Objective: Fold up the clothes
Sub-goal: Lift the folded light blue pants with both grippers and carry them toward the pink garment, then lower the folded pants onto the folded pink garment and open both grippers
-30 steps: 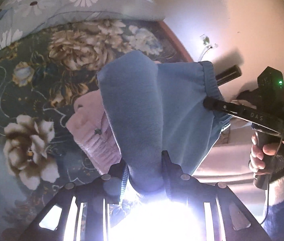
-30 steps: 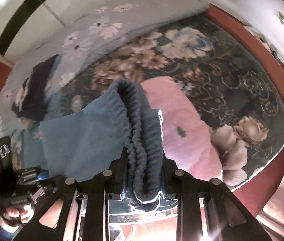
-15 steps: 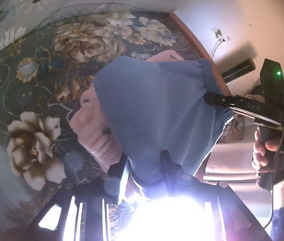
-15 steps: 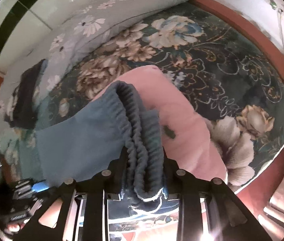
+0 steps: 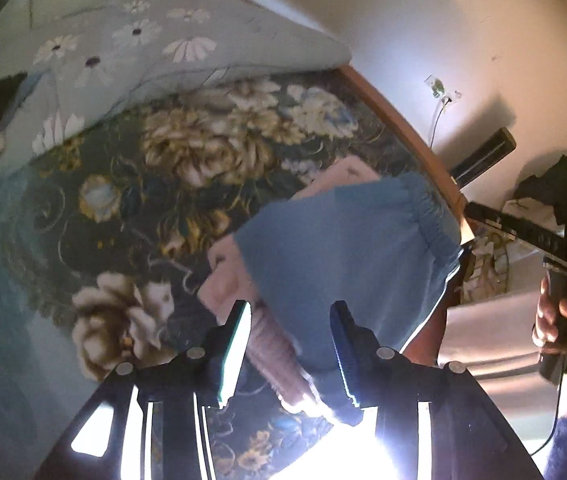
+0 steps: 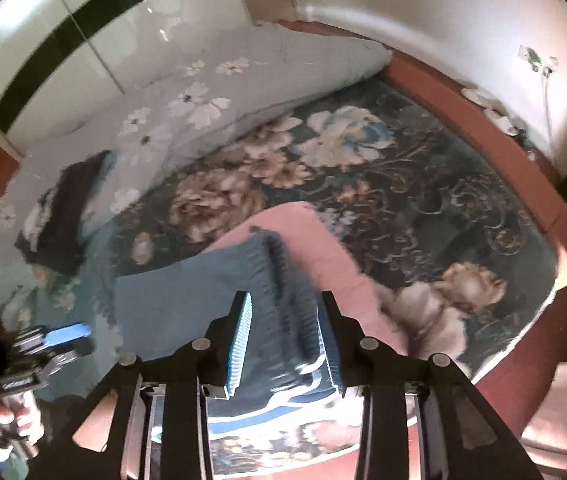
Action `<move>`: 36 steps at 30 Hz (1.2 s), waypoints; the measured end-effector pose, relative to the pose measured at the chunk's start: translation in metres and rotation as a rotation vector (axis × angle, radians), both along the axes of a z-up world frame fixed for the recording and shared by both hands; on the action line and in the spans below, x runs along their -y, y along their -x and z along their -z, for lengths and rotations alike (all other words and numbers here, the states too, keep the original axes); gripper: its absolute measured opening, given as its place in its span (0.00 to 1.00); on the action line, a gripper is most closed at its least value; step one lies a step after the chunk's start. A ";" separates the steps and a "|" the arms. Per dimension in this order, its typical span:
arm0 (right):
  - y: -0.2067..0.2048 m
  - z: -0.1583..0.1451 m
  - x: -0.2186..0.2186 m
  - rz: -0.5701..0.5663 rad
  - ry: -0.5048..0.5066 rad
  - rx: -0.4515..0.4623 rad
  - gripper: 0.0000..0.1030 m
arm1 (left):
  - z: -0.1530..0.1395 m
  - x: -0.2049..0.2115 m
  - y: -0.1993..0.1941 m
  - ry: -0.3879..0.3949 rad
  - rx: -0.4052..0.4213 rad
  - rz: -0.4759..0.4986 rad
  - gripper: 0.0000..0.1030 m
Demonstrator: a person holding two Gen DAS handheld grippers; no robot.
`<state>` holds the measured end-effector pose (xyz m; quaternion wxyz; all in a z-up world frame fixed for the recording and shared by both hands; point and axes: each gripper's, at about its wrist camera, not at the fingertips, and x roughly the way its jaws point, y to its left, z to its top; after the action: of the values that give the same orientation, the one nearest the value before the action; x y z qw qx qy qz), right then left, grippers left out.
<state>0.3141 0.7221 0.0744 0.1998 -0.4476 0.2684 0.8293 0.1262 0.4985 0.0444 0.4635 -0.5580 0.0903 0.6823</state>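
On bed [image 5: 131,200], both claws released blue garment [image 5: 343,256].

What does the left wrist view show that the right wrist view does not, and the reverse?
Only the left wrist view shows the hand gripping the right hand-held gripper, beside the blue knitted garment's ribbed waistband.

Only the right wrist view shows the glossy white wardrobe with a dark stripe, and the left hand-held gripper at the garment's far edge.

Both show the blue knitted garment lying on a pink garment, the dark floral bedspread, a pale daisy-print quilt, and jaws that have just been opening around the blue fabric.
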 end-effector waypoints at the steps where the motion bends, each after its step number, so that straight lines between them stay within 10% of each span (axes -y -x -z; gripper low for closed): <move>1: 0.002 0.003 0.006 -0.025 -0.004 0.005 0.34 | -0.002 -0.004 -0.001 -0.006 -0.002 0.010 0.44; 22: -0.015 0.075 0.016 0.074 0.071 0.018 0.35 | 0.054 -0.071 -0.019 0.170 -0.063 0.176 0.52; 36: -0.031 0.043 0.060 0.116 -0.006 -0.029 0.40 | 0.016 -0.035 -0.035 0.040 -0.066 0.186 0.56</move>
<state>0.3446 0.6619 0.0317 0.2447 -0.4187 0.2943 0.8235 0.1617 0.5337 0.0288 0.5106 -0.5337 0.1704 0.6522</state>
